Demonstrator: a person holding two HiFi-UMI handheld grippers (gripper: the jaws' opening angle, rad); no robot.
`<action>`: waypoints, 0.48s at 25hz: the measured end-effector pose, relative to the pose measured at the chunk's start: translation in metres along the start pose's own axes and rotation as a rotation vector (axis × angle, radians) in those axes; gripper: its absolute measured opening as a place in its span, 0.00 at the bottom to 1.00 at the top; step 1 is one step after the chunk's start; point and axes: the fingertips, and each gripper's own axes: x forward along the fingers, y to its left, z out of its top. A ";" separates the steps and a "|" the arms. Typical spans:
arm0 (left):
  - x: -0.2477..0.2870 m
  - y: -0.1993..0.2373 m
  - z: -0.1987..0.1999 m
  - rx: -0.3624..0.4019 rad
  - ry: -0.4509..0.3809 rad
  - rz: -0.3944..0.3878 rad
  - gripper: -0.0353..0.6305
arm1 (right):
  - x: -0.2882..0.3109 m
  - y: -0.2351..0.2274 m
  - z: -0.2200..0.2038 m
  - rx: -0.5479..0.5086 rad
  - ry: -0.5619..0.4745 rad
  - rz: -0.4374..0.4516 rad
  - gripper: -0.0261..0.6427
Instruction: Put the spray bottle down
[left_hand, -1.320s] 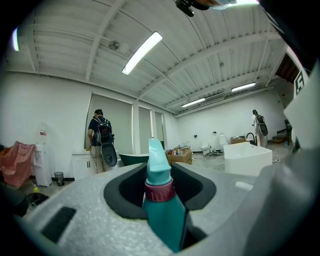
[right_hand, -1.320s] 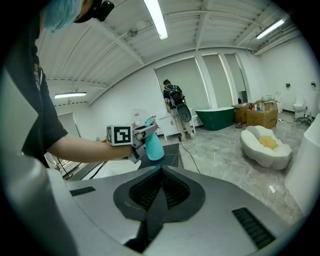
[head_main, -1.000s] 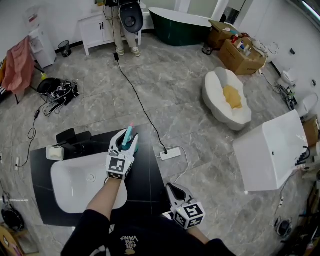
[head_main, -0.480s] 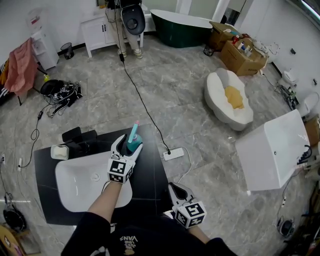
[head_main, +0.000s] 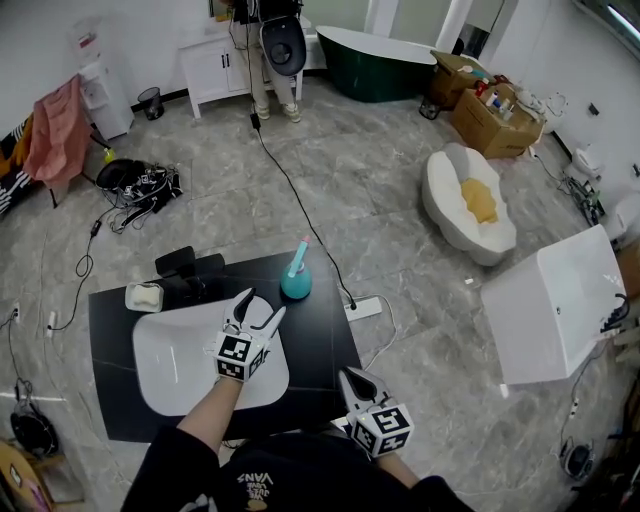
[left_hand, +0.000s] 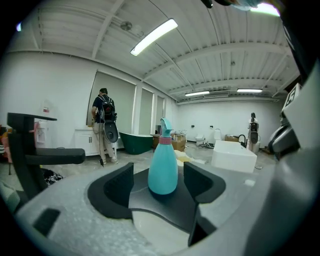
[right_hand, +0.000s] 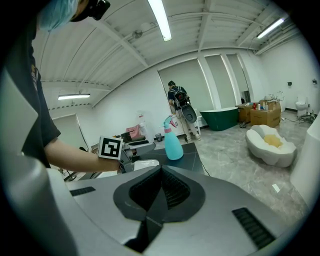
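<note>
The teal spray bottle (head_main: 296, 281) with a pink collar stands upright on the black counter (head_main: 318, 345), near its far right corner. My left gripper (head_main: 262, 306) is over the basin's rim, a little short of the bottle. Its jaws have just been opening and now stand open with nothing between them. In the left gripper view the spray bottle (left_hand: 162, 161) stands free just beyond the left gripper's (left_hand: 159, 176) two dark pads. My right gripper (head_main: 353, 381) hangs shut and empty at the counter's near right corner. From the right gripper (right_hand: 160, 169) view the bottle (right_hand: 173, 142) stands farther ahead.
A white basin (head_main: 190, 362) is set in the counter, with a black faucet (head_main: 186, 266) and a soap dish (head_main: 145, 296) behind it. A power strip (head_main: 364, 308) and its cable lie on the floor. A white tub (head_main: 555, 300) stands at the right. A person (head_main: 272, 40) stands far back.
The left gripper has let go of the spray bottle, opened and drawn back toward me. The bottle now stands alone on the counter. The right gripper has hardly shifted.
</note>
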 end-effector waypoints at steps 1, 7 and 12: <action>-0.009 0.003 -0.001 0.001 0.005 0.000 0.52 | 0.000 0.007 -0.002 0.002 0.001 0.006 0.05; -0.069 0.022 -0.002 0.002 0.025 -0.005 0.47 | 0.003 0.045 -0.006 -0.006 -0.012 0.016 0.05; -0.121 0.032 0.002 0.015 0.018 -0.008 0.28 | 0.005 0.079 -0.008 -0.015 -0.032 0.017 0.05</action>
